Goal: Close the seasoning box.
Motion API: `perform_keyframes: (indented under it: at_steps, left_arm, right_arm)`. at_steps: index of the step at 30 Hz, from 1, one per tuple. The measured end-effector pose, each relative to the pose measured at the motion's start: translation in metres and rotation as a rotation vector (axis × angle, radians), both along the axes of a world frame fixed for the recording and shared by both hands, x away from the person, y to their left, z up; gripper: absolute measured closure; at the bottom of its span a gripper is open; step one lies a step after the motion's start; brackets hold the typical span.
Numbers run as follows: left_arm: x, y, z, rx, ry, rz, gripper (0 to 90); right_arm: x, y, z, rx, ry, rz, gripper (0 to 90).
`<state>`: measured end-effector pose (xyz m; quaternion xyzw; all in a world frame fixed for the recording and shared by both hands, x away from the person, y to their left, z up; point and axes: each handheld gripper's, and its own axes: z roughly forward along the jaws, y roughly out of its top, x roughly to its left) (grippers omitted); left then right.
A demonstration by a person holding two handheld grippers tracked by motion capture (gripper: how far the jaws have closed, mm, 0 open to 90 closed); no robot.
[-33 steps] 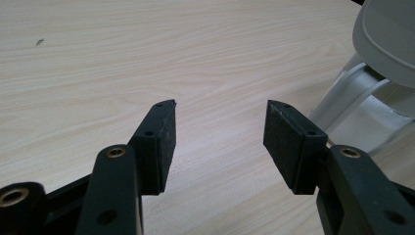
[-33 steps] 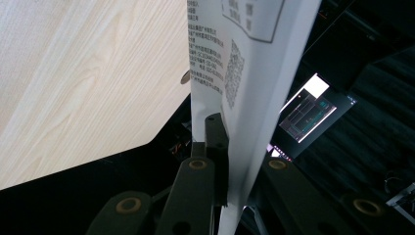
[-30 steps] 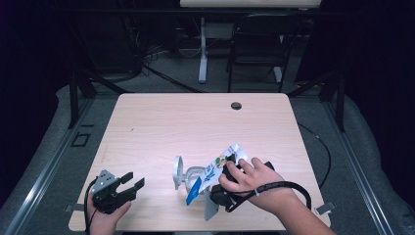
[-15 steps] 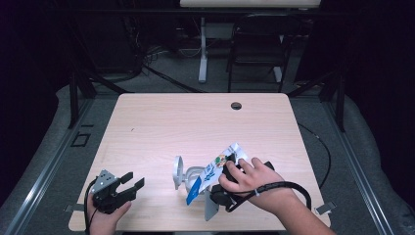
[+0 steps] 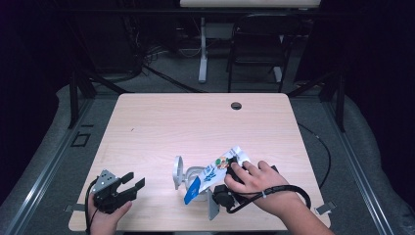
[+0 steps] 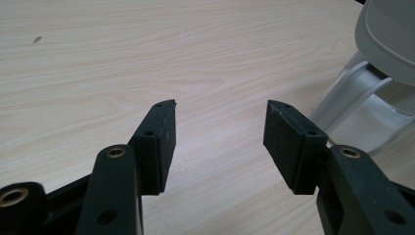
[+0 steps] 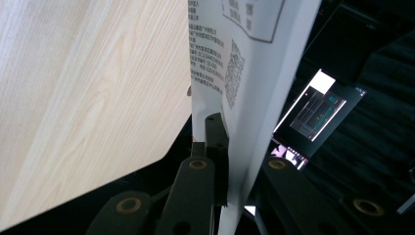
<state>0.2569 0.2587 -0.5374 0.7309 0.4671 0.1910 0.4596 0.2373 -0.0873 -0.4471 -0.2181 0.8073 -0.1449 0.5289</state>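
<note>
In the high view, the right gripper [image 5: 230, 169] sits near the table's [image 5: 195, 122] six-o'clock edge, its jaws clamped on a white-and-blue snack pouch [image 5: 213, 174] that slants from about one o'clock down to seven o'clock over a grey stand [image 5: 188, 177]; nothing has shifted since the earlier frames, pouch and both hands lying as before. The left gripper [image 5: 128, 183] rests towards eight o'clock of the table, jaws spread wide and empty. In the left gripper view, its two pads [image 6: 166, 139] stand well apart over bare wood, the grey stand [image 6: 372, 83] at two o'clock. In the right gripper view, the jaws pinch the pouch's [image 7: 244, 98] printed white edge, which rises towards twelve o'clock.
</note>
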Motion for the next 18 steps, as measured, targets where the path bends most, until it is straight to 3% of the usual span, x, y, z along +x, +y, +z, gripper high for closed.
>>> perform_keyframes:
  at_steps: [2, 6, 11, 18]
  left_arm:
    - [0.0, 0.0, 0.0, -0.001, 0.001, 0.0, 46.5]
    - [0.0, 0.001, -0.001, 0.002, 0.005, 0.002, 46.4]
    - [0.0, 0.002, 0.0, 0.002, 0.01, 0.008, 46.5]
    - [0.0, 0.002, -0.001, -0.004, 0.006, 0.012, 46.4]
  right_arm:
    - [0.001, -0.003, -0.001, 0.07, 0.033, -0.009, 87.4]
    - [0.002, -0.006, -0.004, 0.128, 0.072, -0.016, 87.4]
    - [0.003, -0.009, -0.005, 0.153, 0.084, -0.039, 87.4]
    - [0.008, -0.016, -0.009, 0.245, 0.133, -0.069, 87.4]
